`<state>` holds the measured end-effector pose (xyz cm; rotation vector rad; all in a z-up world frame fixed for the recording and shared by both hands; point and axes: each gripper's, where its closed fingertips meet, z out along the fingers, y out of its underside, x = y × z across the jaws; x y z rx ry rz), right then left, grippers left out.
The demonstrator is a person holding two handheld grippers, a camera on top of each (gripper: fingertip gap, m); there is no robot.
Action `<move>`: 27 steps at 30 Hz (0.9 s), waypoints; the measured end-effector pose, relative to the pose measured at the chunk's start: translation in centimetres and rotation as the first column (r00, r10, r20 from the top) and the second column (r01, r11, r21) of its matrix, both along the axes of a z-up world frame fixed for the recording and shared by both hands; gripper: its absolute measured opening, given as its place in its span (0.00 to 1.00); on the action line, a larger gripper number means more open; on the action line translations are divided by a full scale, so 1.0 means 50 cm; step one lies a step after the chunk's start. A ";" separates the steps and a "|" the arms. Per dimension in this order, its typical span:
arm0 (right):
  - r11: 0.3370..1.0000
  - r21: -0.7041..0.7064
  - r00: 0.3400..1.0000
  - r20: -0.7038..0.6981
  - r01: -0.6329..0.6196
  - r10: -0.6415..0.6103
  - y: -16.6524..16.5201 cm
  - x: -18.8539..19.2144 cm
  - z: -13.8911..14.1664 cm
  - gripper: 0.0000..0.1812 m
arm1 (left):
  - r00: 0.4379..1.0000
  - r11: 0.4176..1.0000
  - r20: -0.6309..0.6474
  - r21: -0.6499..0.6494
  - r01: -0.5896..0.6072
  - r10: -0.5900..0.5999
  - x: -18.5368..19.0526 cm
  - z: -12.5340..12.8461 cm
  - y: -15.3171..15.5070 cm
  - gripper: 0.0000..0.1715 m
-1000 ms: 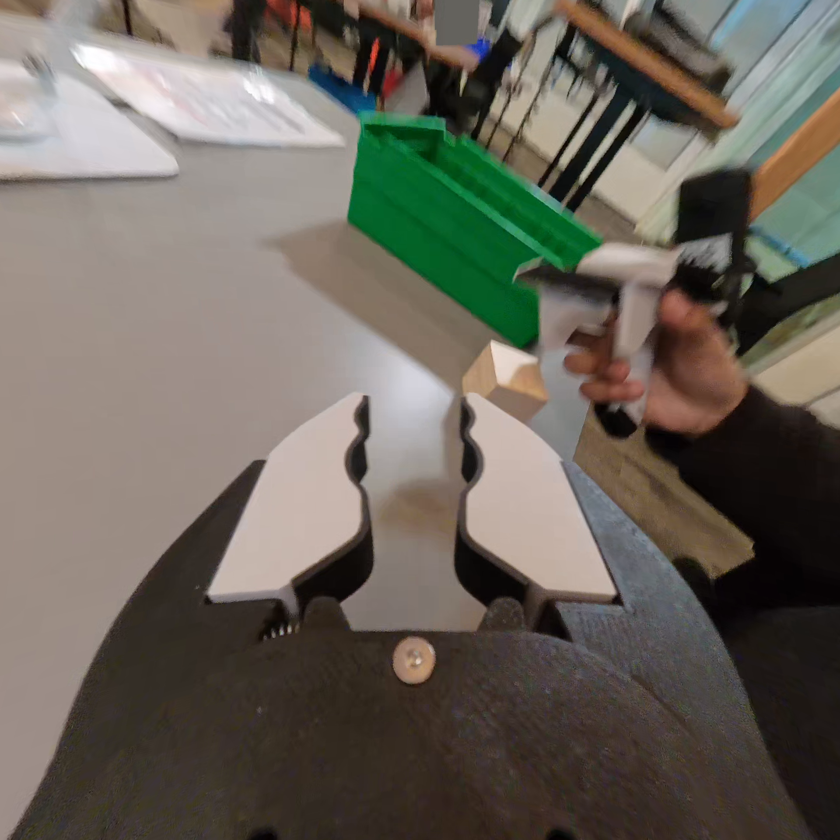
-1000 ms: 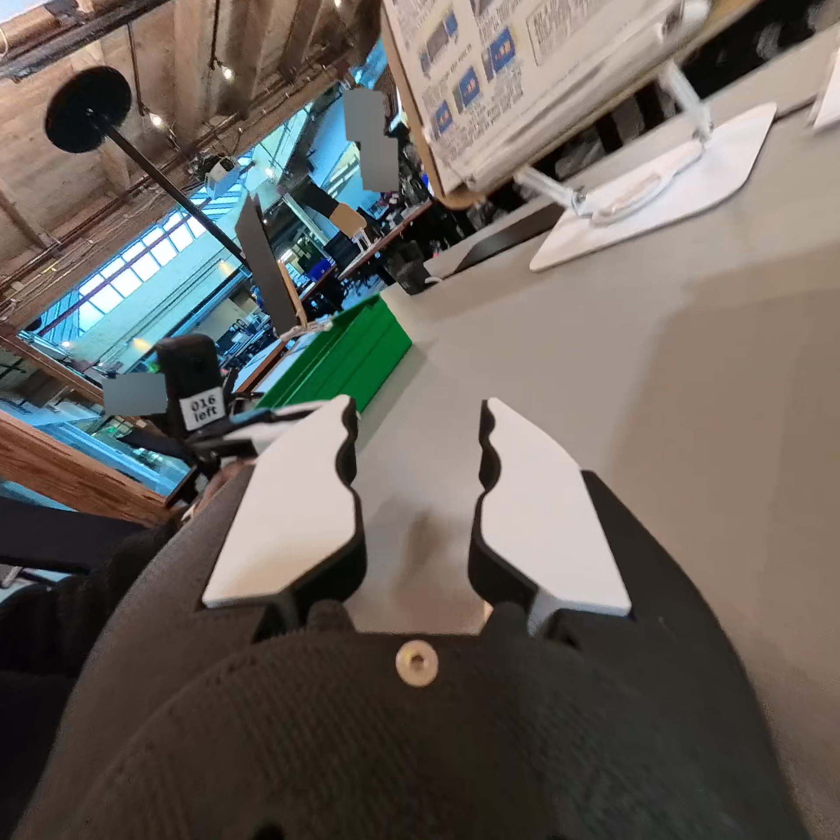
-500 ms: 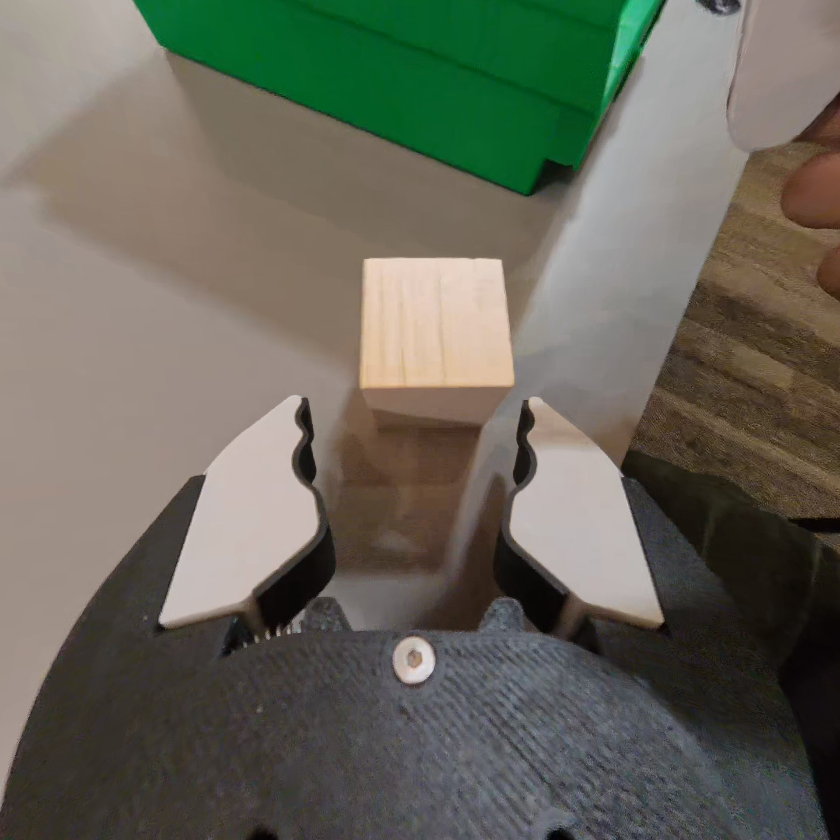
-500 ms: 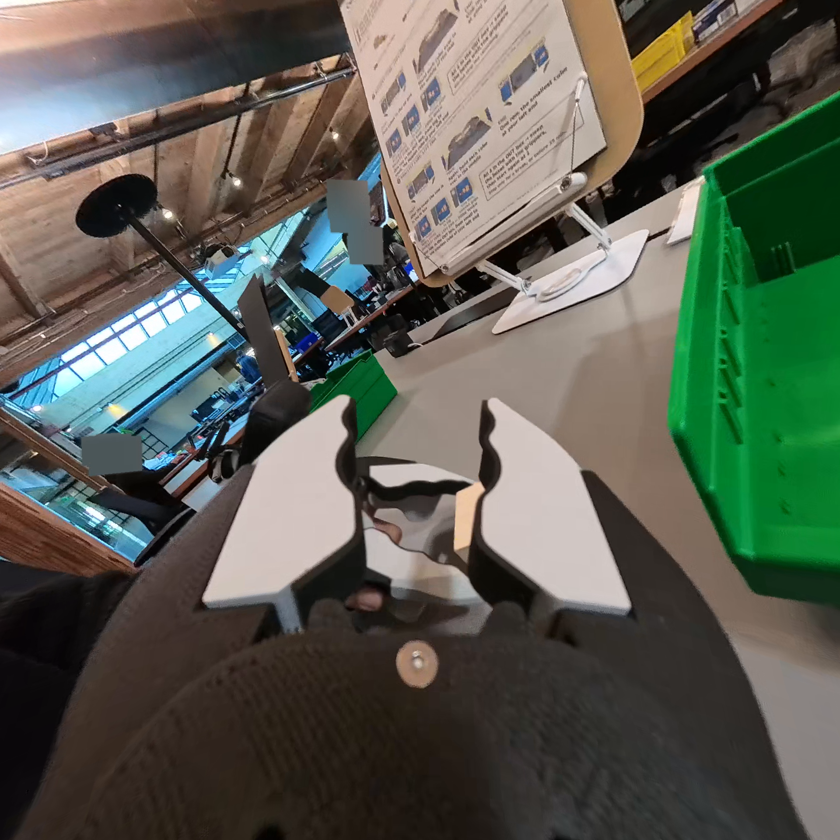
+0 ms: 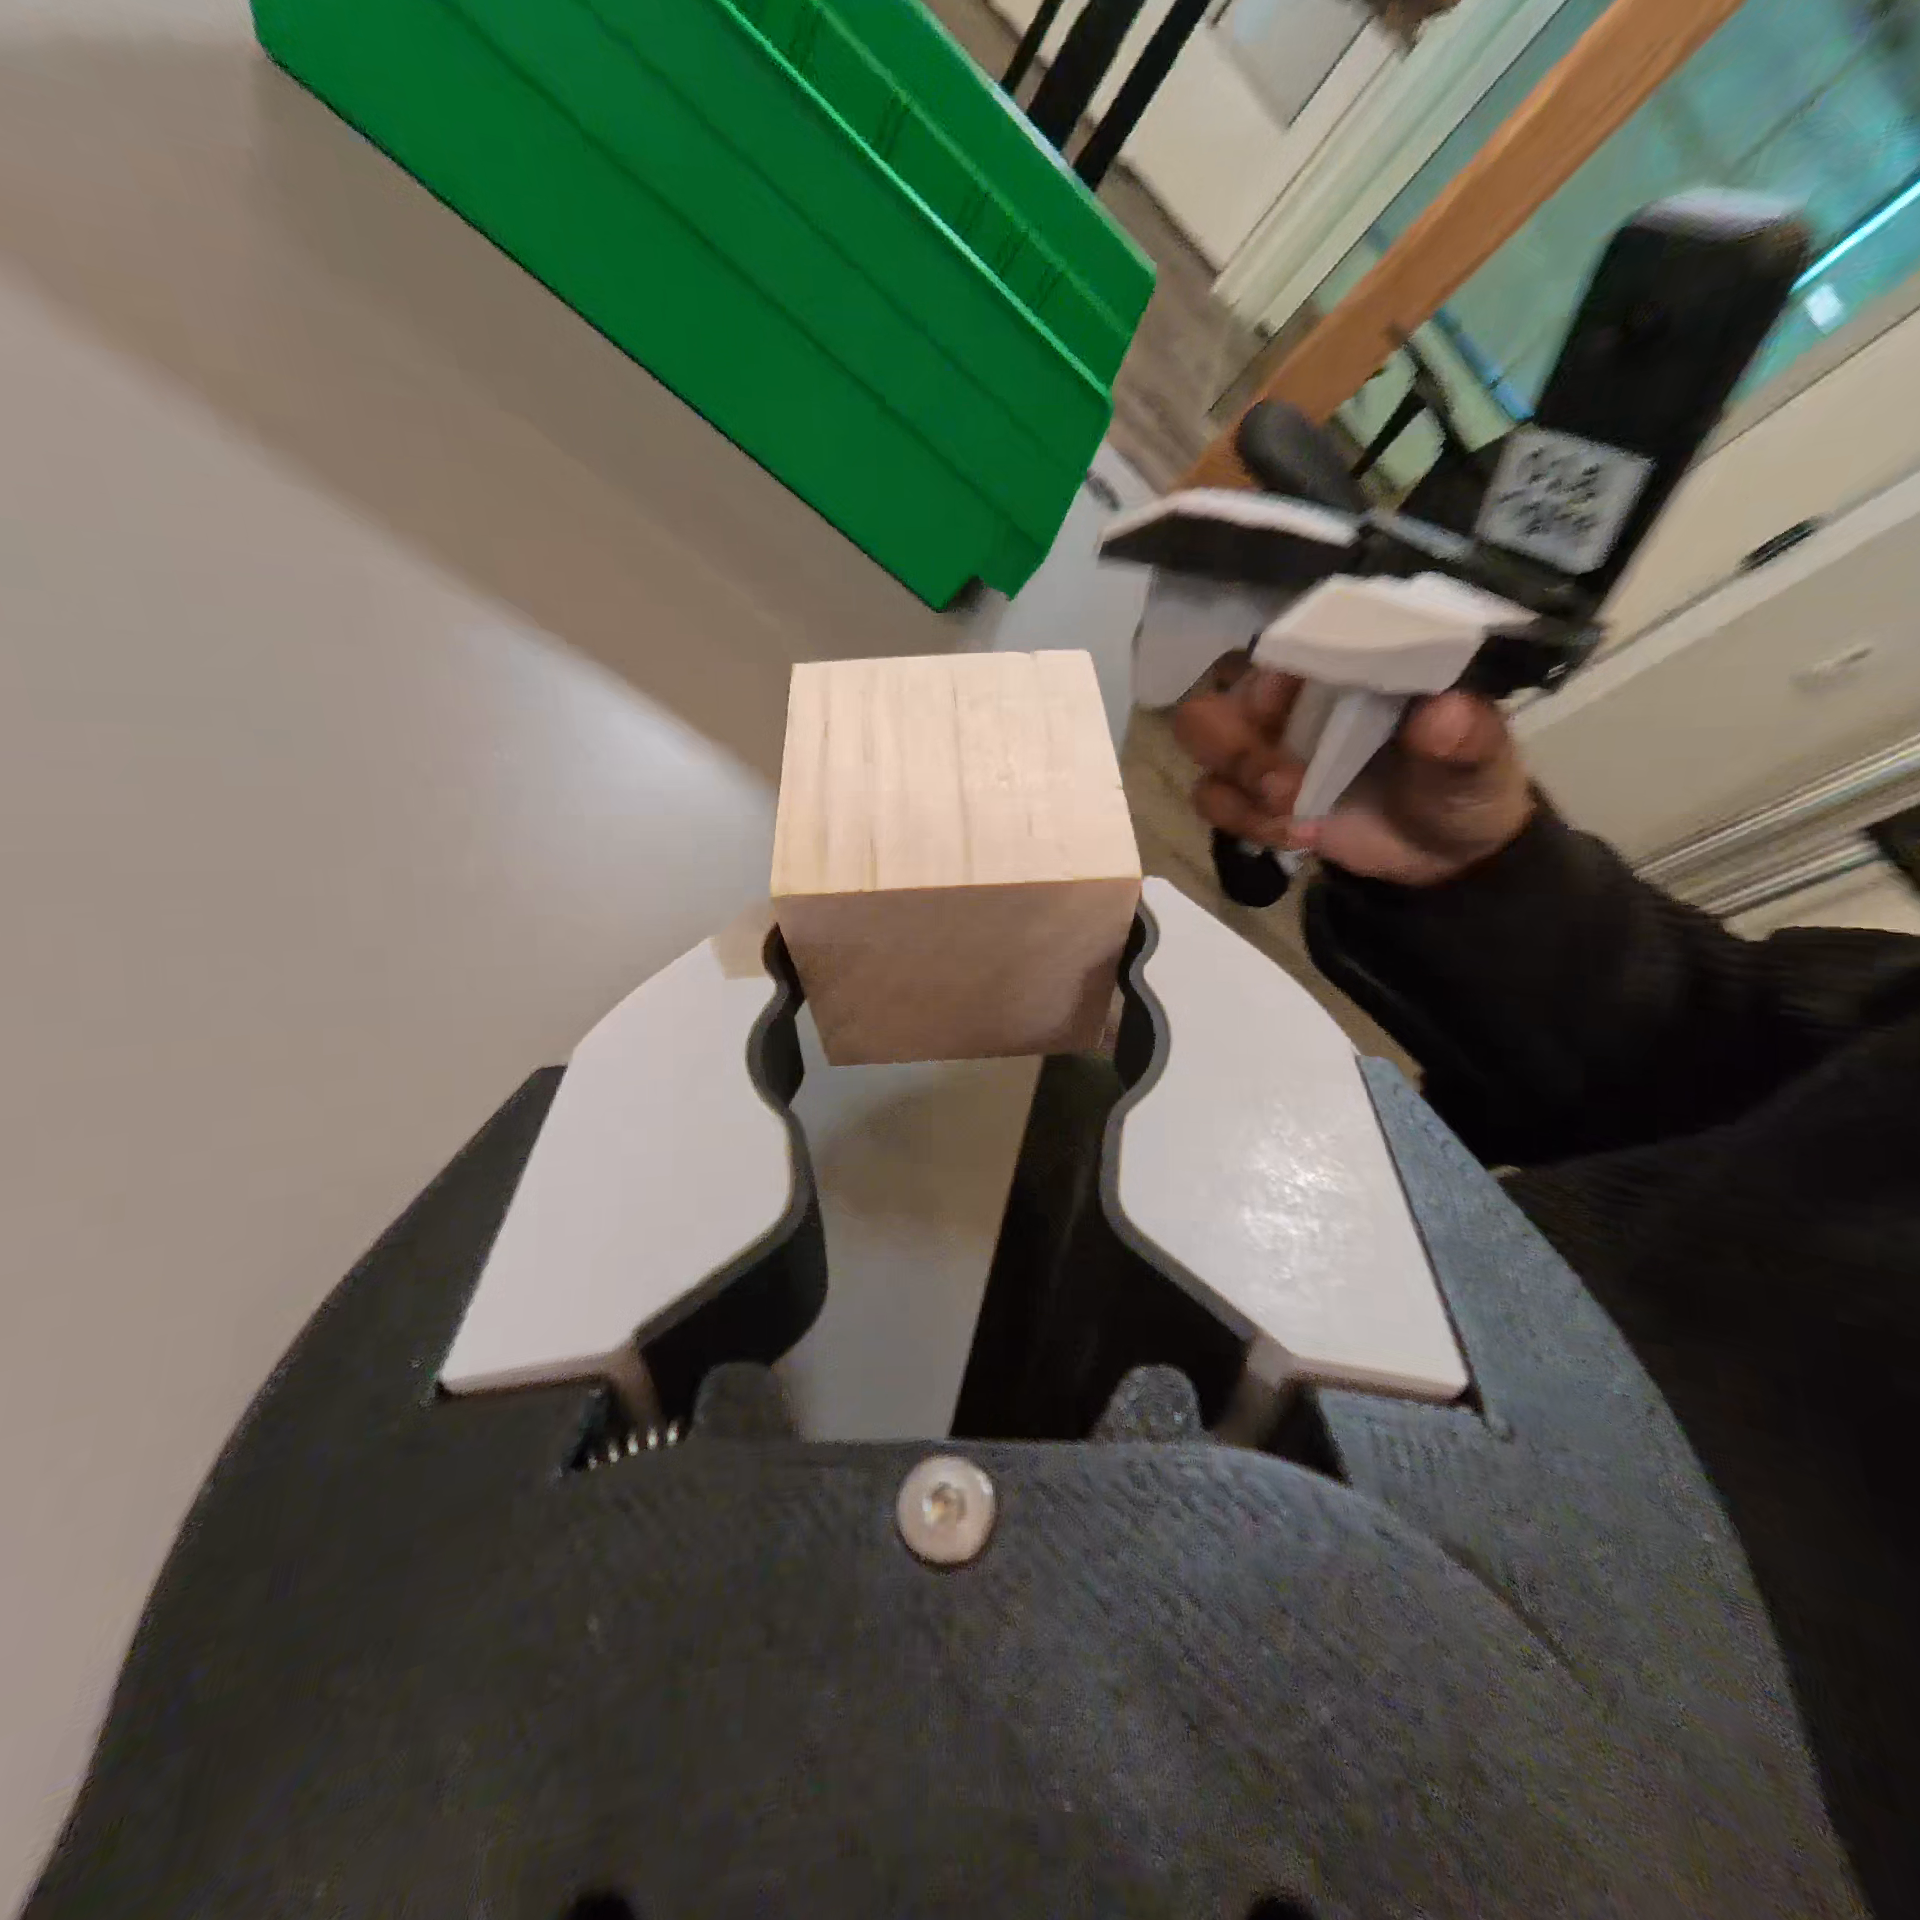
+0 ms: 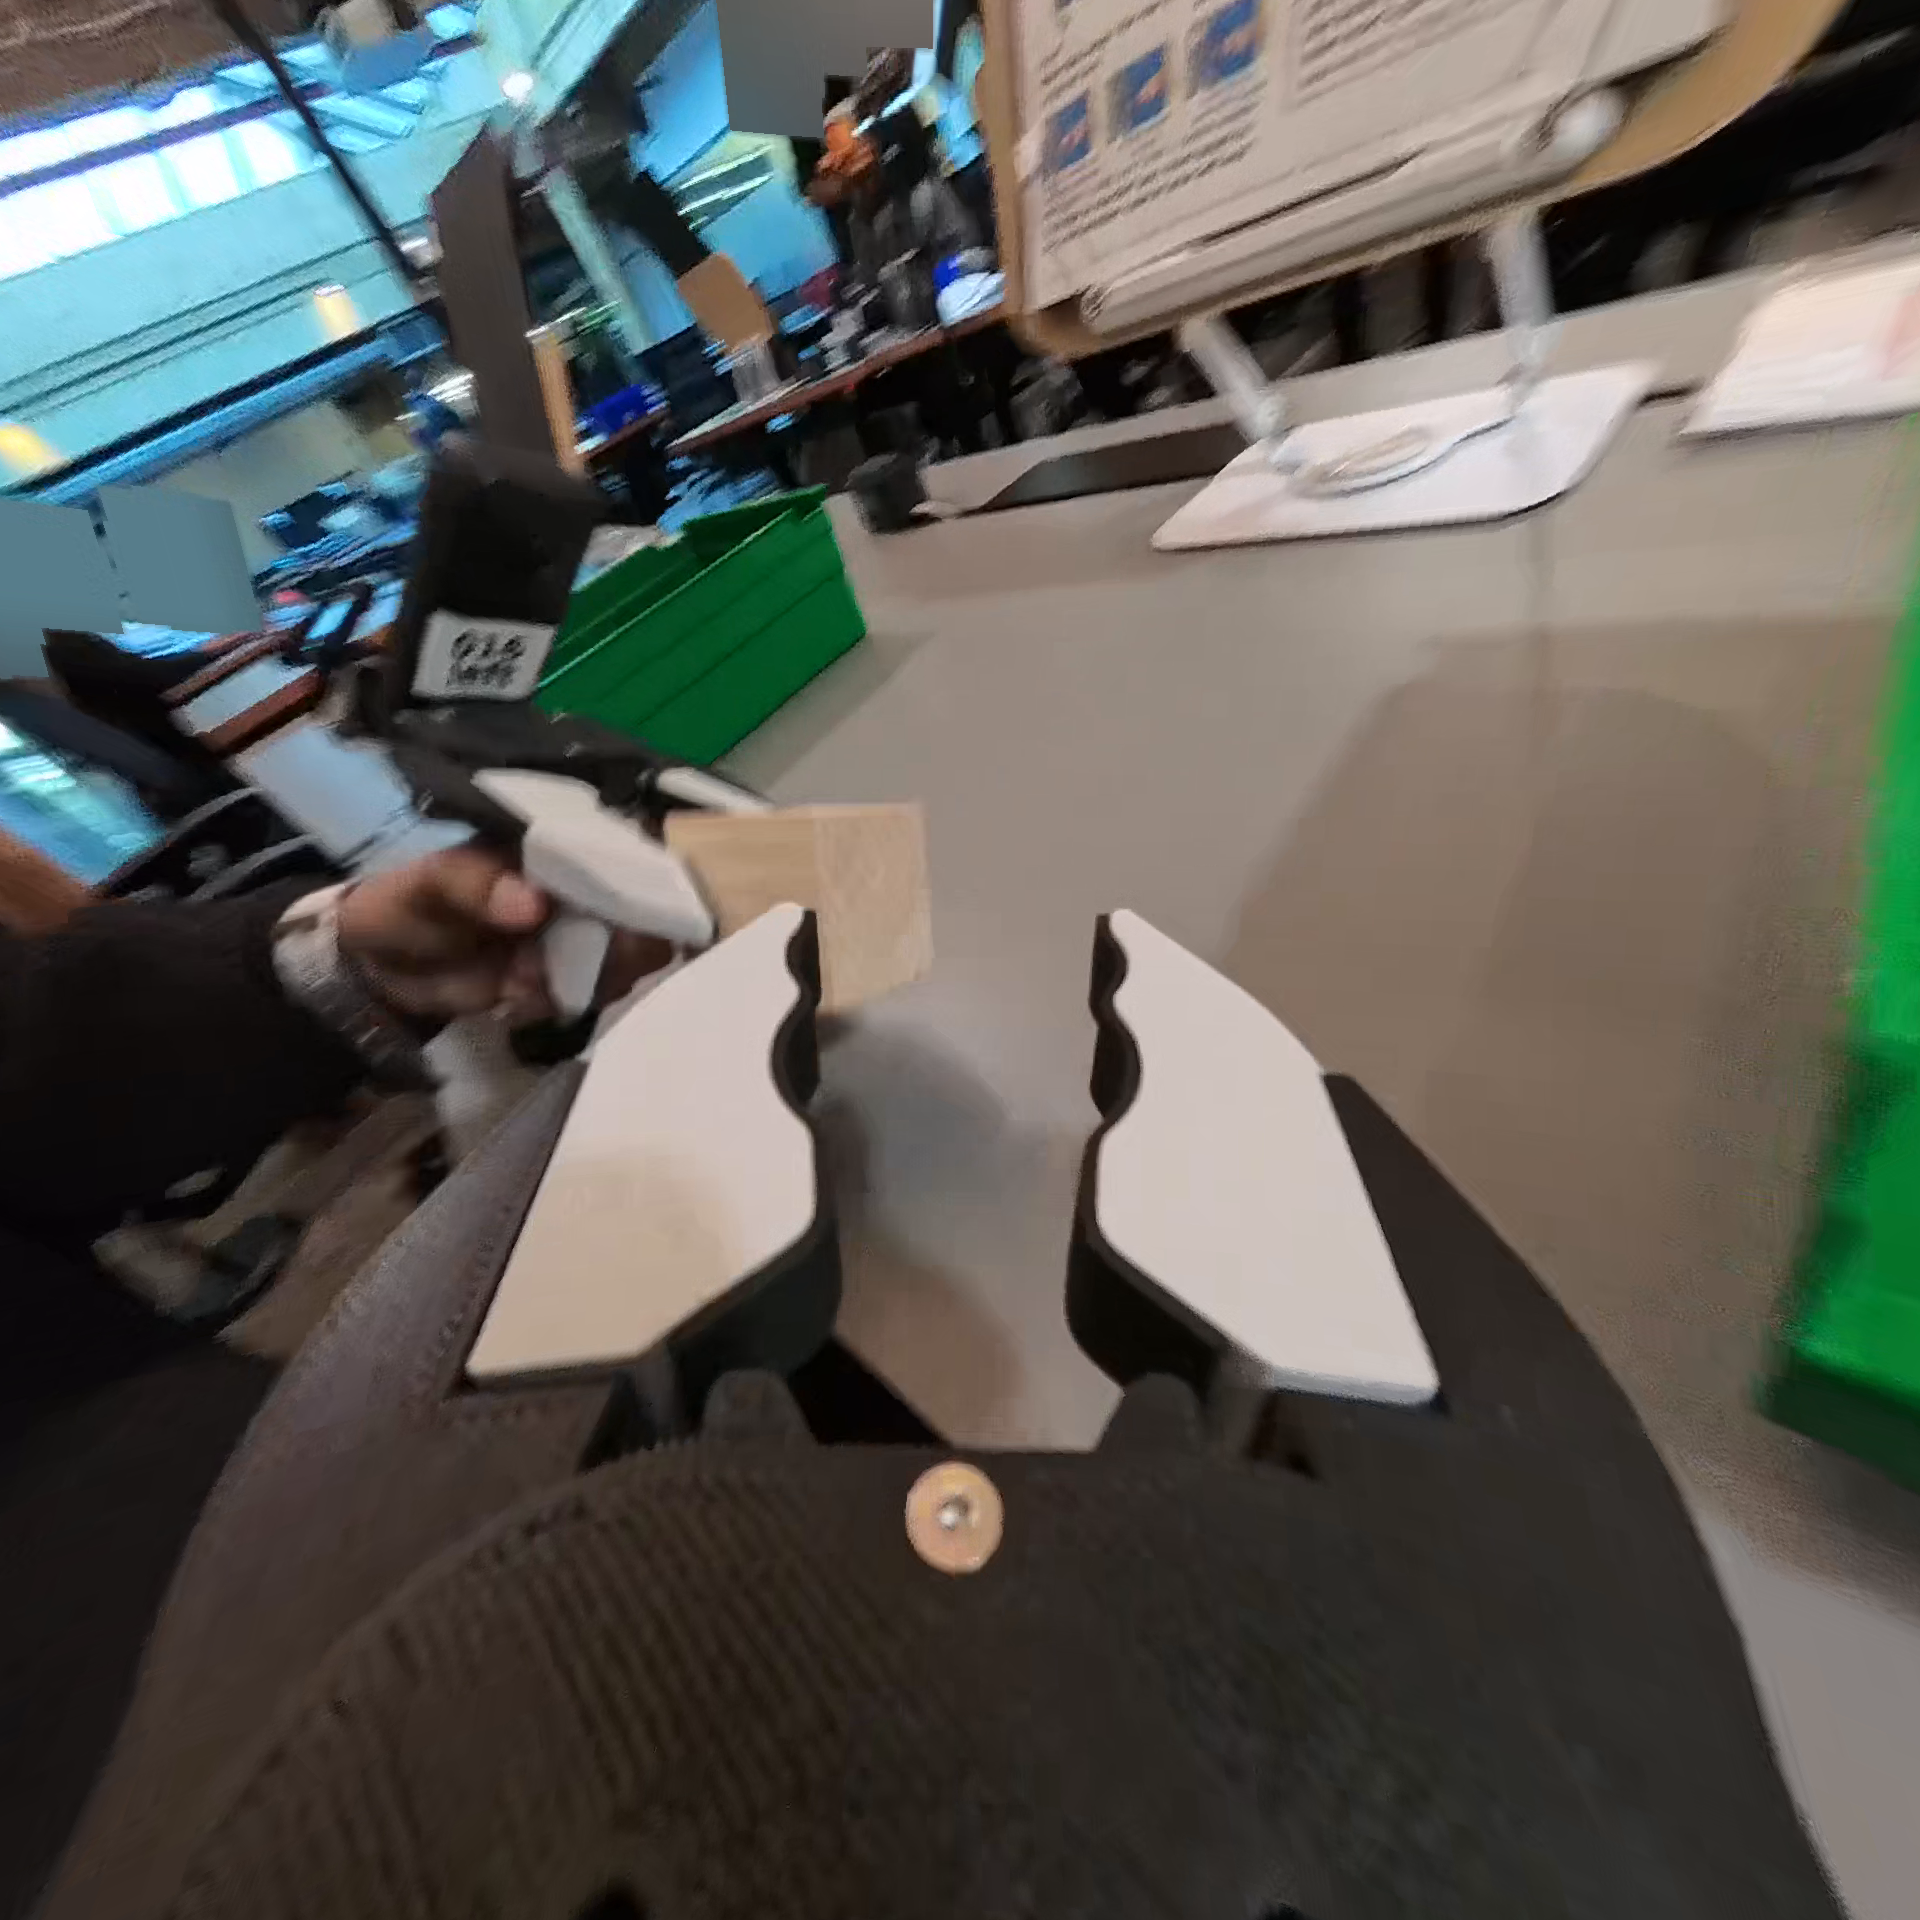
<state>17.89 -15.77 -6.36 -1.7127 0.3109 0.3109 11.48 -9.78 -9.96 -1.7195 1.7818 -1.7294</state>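
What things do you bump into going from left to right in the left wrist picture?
Grey tabletop → long green plastic bin → pale wooden cube clamped in the left gripper → right gripper, white-fingered and black-bodied, held off the table's edge by a hand in a dark sleeve.

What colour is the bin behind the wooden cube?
Bright green bin, clearest in the left wrist view.
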 end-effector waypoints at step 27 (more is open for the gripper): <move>0.729 0.014 0.705 -0.240 -0.685 0.667 0.151 -0.279 -0.042 0.40 | 0.957 0.957 0.101 -0.078 0.281 -0.272 -0.151 0.017 0.020 0.35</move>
